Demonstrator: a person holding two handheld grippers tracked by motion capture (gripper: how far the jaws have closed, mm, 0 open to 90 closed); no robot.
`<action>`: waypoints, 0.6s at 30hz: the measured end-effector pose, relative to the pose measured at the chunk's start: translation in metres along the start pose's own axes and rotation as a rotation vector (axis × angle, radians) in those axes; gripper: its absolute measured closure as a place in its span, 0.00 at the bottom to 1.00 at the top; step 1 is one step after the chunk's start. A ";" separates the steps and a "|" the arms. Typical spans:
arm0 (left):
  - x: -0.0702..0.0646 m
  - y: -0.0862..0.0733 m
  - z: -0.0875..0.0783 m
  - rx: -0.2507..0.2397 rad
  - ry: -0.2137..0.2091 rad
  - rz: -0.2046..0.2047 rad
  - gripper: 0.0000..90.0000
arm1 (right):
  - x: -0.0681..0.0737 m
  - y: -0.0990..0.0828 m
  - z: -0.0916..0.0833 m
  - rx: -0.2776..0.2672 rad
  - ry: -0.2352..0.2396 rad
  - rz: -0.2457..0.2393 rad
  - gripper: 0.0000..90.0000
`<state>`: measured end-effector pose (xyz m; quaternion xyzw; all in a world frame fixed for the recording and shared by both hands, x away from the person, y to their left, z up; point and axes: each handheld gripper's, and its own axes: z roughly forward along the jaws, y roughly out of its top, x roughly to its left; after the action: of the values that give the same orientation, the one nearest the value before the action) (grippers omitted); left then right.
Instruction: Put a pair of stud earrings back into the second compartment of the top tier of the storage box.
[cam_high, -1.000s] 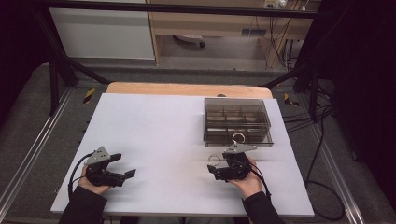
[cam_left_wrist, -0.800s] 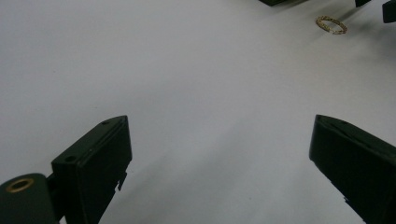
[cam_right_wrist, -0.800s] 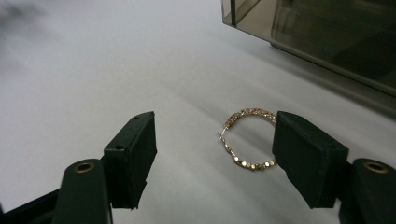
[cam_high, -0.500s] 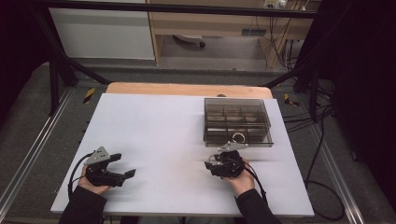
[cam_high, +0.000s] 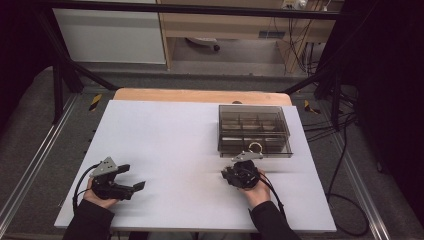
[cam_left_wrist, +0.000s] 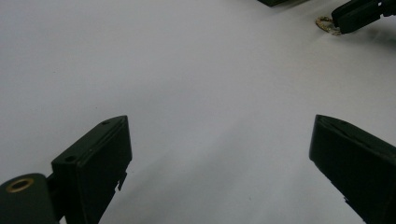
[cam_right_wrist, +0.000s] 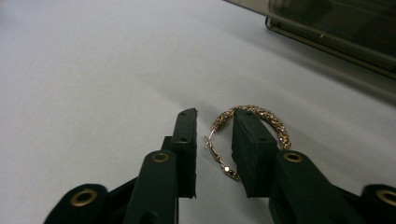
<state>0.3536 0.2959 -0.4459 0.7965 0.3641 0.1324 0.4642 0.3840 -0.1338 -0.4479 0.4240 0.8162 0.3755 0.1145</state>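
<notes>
Closing in now: since a second ago my right gripper (cam_right_wrist: 214, 140) has slid a touch to the left along the near side of the compartment box (cam_high: 254, 131), and its jaws have just been closing around the gold hoop earring (cam_right_wrist: 273, 122). The hoop lies flat on the white table (cam_high: 170, 135), just in front of that smoky organiser box. One side of the ring sits in the gap between the pads, but there is daylight on both sides of it, so the jaws are narrow and I am not yet gripping. That tells me the pick is nearly set; a final squeeze should catch it. My left gripper (cam_left_wrist: 219, 154) sits parked, jaws spread wide with nothing in them. No brand, label or lettering is readable anywhere.
</notes>
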 end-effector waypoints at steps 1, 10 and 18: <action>0.000 0.000 0.000 0.000 0.000 0.000 0.06 | 0.000 0.000 0.001 0.003 0.000 -0.003 0.81; 0.000 0.000 0.000 0.002 0.000 -0.001 0.06 | 0.001 -0.001 0.003 0.012 -0.002 -0.022 0.89; 0.000 0.000 0.000 0.000 -0.001 -0.001 0.06 | 0.000 0.000 0.001 0.013 -0.002 -0.033 0.91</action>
<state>0.3536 0.2961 -0.4458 0.7964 0.3641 0.1318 0.4646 0.3841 -0.1330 -0.4491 0.4118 0.8253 0.3677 0.1188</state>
